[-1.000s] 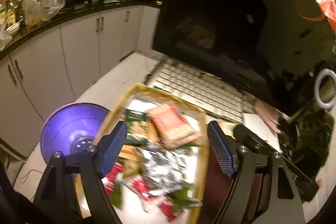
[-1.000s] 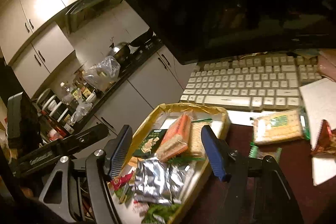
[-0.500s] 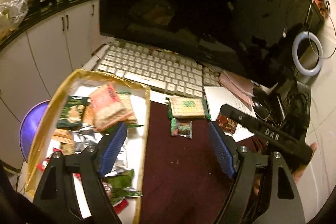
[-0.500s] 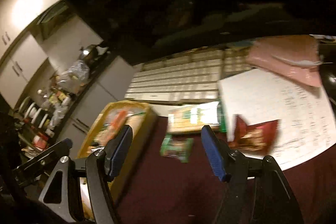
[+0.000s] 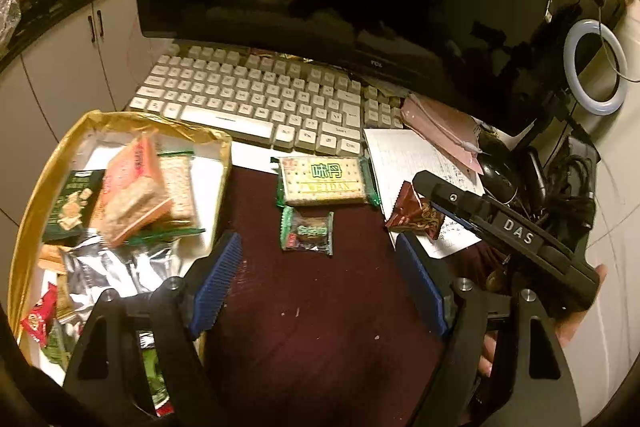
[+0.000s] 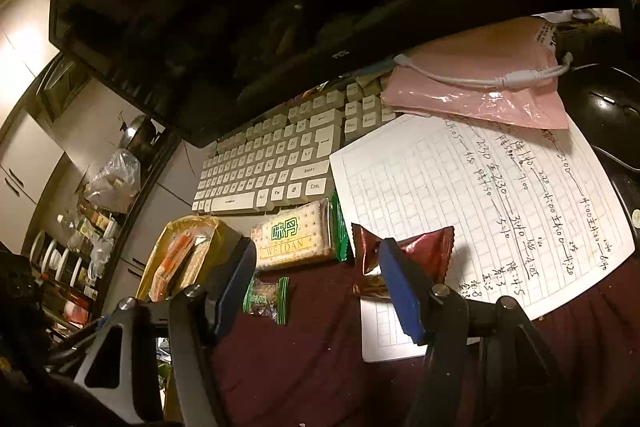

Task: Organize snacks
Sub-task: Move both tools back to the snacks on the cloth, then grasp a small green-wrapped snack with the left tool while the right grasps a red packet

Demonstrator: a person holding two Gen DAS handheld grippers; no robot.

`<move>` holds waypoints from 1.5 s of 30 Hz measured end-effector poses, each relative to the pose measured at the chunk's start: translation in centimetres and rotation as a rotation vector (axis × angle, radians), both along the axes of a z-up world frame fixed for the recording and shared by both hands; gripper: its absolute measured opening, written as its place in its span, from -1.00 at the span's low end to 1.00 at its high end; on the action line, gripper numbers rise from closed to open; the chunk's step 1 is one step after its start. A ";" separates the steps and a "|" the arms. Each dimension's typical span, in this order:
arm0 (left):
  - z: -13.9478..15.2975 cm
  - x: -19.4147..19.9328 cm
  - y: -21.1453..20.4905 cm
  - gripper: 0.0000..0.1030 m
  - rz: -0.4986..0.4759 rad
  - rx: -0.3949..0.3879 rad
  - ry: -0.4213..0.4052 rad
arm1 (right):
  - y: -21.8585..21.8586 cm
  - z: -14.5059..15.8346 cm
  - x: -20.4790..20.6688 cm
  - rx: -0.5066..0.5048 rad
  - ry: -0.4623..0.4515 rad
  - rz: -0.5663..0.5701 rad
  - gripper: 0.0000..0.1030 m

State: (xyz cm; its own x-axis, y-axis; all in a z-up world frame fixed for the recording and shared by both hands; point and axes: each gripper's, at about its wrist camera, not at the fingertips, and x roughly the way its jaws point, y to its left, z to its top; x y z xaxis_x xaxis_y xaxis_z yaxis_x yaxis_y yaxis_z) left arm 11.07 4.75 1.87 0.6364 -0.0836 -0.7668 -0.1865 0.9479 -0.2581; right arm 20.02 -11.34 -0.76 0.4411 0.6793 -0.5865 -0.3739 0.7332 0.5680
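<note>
We see a dark red counter (image 5: pixel 312 307) bearing a gold tray (image 5: pixel 36 187) at left, a keyboard (image 5: pixel 256 99), a cracker pack (image 5: pixel 324 181), a green candy (image 5: pixel 307 230) and a gridded sheet (image 6: pixel 480 195) under a red wrapper (image 6: pixel 424 251).

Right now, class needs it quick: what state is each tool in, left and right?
Left tool: open, nothing between its blue ribbed pads.
Right tool: open but closing, nothing gripped.
</note>
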 end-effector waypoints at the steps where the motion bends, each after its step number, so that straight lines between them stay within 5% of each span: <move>1: -0.1 0.2 -0.1 0.54 -0.001 -0.003 0.004 | -0.2 -0.1 0.2 0.001 0.000 -0.005 0.24; 19: -1.8 1.6 -0.3 0.54 0.005 -0.003 0.045 | -3.9 -1.0 1.8 0.035 0.071 -0.151 0.22; 36: -5.4 4.0 -1.1 0.55 -0.039 0.117 0.163 | -0.5 -2.3 1.4 -0.189 0.059 -0.098 0.22; 45: -7.3 6.9 -2.2 0.49 -0.033 0.202 0.232 | -0.8 -2.7 1.7 -0.211 0.069 -0.106 -0.13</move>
State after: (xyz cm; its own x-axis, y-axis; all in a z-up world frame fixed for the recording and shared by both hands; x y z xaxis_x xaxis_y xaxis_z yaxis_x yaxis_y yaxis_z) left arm 18.02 2.54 -5.42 0.4422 0.0674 -0.8944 -0.1865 0.9823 -0.0182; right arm 21.70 -12.16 -3.47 0.4575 0.4907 -0.7415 -0.2546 0.8713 0.4195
